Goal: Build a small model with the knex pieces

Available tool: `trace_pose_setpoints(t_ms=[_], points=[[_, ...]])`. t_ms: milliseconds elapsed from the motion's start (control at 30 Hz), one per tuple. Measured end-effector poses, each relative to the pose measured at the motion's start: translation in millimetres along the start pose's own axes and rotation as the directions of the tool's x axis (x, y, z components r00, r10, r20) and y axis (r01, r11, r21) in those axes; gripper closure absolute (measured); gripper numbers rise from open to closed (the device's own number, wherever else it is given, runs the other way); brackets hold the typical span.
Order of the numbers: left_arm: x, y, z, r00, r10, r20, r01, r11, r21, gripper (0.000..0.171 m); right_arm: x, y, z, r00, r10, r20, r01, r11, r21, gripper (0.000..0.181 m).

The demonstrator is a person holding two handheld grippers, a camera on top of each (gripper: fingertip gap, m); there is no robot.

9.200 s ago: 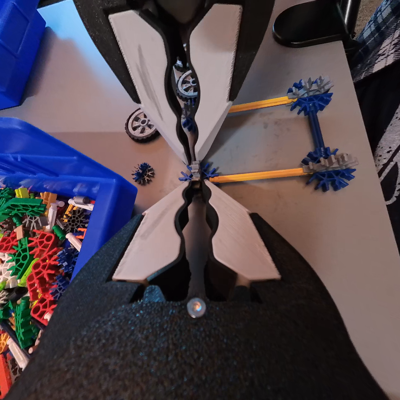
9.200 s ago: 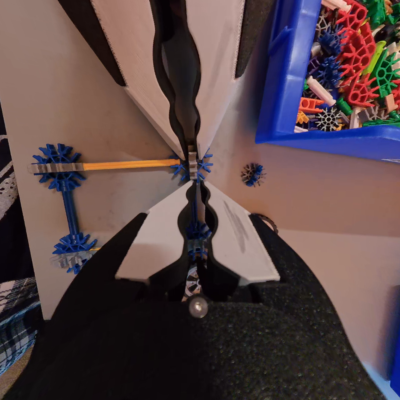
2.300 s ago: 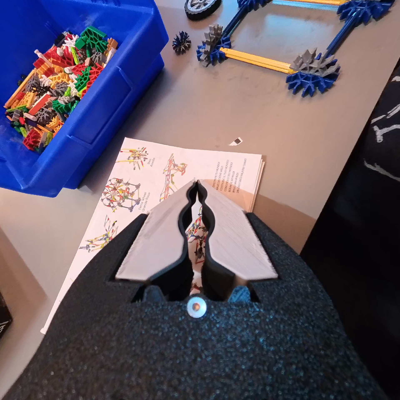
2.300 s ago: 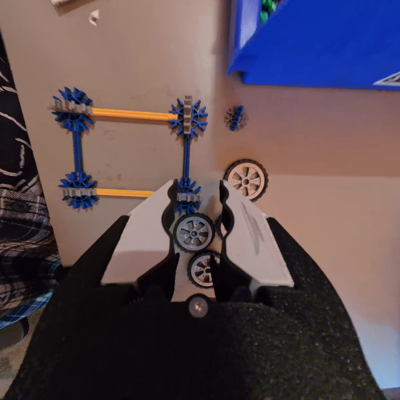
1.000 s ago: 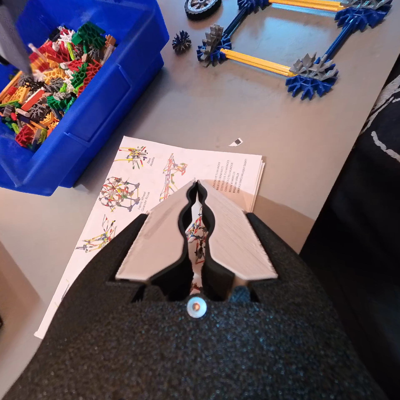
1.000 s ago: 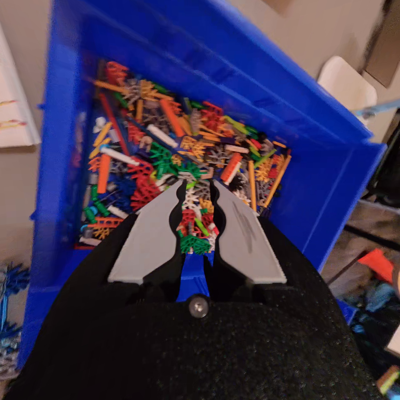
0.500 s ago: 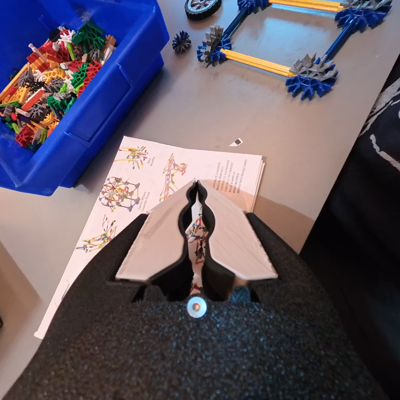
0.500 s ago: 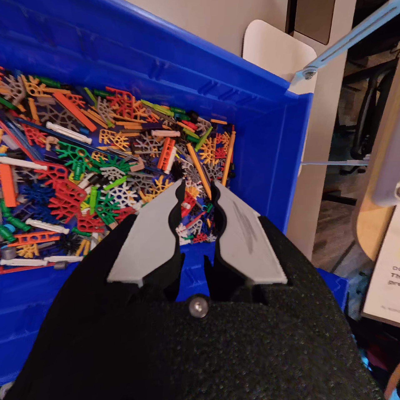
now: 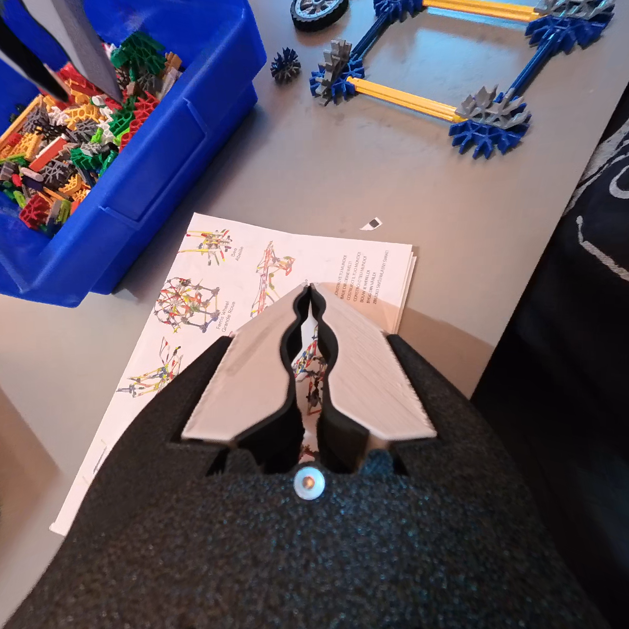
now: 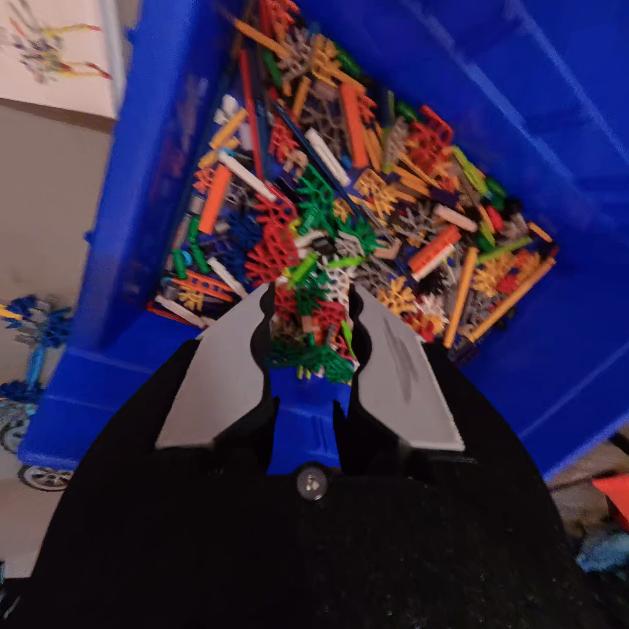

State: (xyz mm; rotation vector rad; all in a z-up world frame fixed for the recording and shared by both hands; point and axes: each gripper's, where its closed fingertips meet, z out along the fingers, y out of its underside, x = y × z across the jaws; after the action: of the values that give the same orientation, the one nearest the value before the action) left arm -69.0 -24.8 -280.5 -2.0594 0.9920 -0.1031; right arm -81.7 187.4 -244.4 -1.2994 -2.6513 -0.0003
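A grey table [image 9: 340, 177] is seen, with a blue bin [image 10: 510, 112] on it filled with mixed colourful construction pieces [image 10: 340, 211]. The right gripper [image 10: 310, 292] is held over these pieces, its jaws parted by a moderate gap and empty. An instruction booklet [image 9: 211, 306] lies beside the bin; above it the left gripper [image 9: 308, 287] is held, its tips pressed together on nothing. A square frame [image 9: 439, 64] of yellow and blue rods is laid farther off, with 1 wheel [image 9: 318, 12] and 1 small loose connector [image 9: 285, 69] near it.
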Motion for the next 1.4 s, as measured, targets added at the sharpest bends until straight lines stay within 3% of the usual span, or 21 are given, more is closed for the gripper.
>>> trace_pose_setpoints(t_ms=[200, 267, 300, 400, 600, 900, 1100, 1400], points=[[0, 0, 0, 1.000, 0.002, 0.002, -0.002, 1.000, 0.000, 0.171, -18, -23, 23, 0.995, -0.096, 0.029, 0.096, 0.995, -0.017, 0.128], [0, 0, 0, 1.000, 0.004, 0.004, -0.004, 1.000, 0.001, 0.171, -17, -25, 29, 0.995, -0.096, 0.028, 0.096, 0.995, -0.012, 0.136], [0, 0, -1, 1.000, 0.005, 0.005, -0.005, 1.000, 0.001, 0.171, -12, -25, 30, 0.997, -0.082, 0.013, 0.082, 0.997, -0.010, 0.149], [0, 0, -1, 1.000, 0.005, 0.005, -0.005, 1.000, 0.001, 0.171, 3, -9, 33, 0.994, -0.095, -0.053, 0.090, 0.992, -0.091, 0.170], [1, 0, -1, 1.000, 0.002, 0.003, -0.002, 1.000, 0.001, 0.171, 38, 12, 19, 0.985, 0.002, -0.172, -0.023, 0.993, -0.119, 0.173], [1, 0, -2, 1.000, -0.005, -0.005, 0.005, 1.000, 0.000, 0.171, 69, 24, -30, 0.953, 0.179, -0.245, -0.175, 0.984, 0.040, 0.158], [1, 0, -2, 1.000, -0.010, -0.008, 0.010, 1.000, -0.001, 0.171, 41, -2, -33, 0.983, 0.118, -0.139, -0.100, 0.986, 0.132, 0.158], [2, 0, -2, 1.000, -0.013, -0.011, 0.013, 1.000, -0.001, 0.171, -12, -59, 1, 0.998, -0.053, 0.034, 0.045, 0.977, 0.208, 0.165]])
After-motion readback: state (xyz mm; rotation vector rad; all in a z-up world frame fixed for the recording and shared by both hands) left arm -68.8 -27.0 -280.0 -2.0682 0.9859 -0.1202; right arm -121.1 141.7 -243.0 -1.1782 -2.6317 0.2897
